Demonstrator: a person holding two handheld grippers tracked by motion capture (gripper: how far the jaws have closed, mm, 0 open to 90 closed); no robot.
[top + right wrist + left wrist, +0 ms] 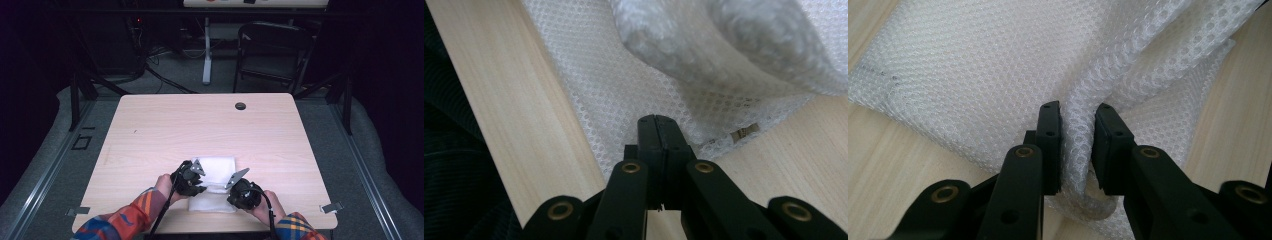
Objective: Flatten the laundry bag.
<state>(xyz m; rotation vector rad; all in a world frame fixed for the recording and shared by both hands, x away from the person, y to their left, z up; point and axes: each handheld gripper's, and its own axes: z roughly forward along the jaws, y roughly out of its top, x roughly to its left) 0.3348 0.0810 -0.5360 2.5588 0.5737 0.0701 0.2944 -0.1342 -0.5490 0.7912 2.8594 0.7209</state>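
A white mesh bag lies on the wooden table near its front edge, partly folded over. My left gripper holds its left side. In the left gripper view the gripper is shut on a bunched ridge of the mesh bag. My right gripper is at the bag's lower right. Its jaws are pressed together on the thin edge of the mesh bag, beside a small brass zipper pull. A fluffy white roll bulges above them, close and blurred.
A round dark grommet sits near the table's far edge. Beyond the table stand a black folding chair and a white desk leg. The person's plaid sleeves enter from the bottom.
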